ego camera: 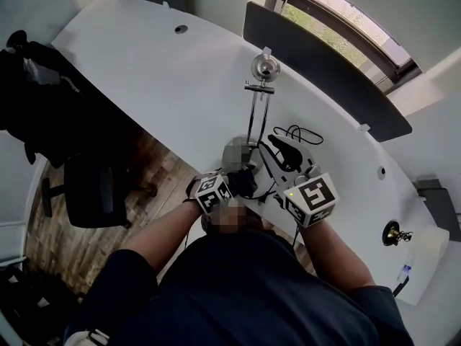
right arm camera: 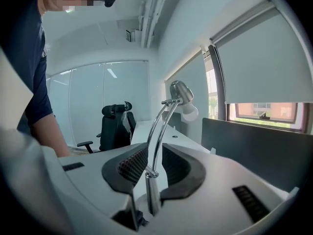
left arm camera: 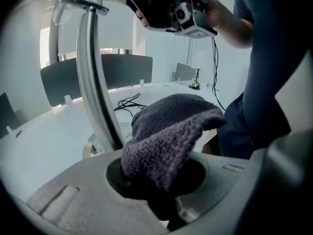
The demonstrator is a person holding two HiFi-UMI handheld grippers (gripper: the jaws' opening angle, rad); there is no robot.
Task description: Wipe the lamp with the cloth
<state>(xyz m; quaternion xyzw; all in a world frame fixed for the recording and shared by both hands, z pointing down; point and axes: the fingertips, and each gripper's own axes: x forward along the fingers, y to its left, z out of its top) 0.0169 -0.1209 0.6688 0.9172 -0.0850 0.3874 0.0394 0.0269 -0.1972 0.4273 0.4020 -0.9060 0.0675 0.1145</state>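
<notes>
A chrome desk lamp (ego camera: pixel 256 110) stands on the white desk (ego camera: pixel 158 71), its round head (ego camera: pixel 265 67) at the far end of a curved double arm. My left gripper (ego camera: pixel 234 186) is shut on a dark grey knitted cloth (left arm camera: pixel 168 131) low beside the lamp arm (left arm camera: pixel 98 82), near the base. In the left gripper view my right gripper (left arm camera: pixel 161 6) is higher up, by the arm's upper part. In its own view the right gripper (right arm camera: pixel 157 158) is open, with the lamp arm (right arm camera: pixel 155 126) in the gap and clear of both pads.
A coiled black cable (ego camera: pixel 302 132) lies on the desk right of the lamp. A dark partition (ego camera: pixel 324 71) runs along the far desk edge under the window. A black office chair (ego camera: pixel 94 193) stands left on the wood floor. A small brass ornament (ego camera: pixel 395 233) sits far right.
</notes>
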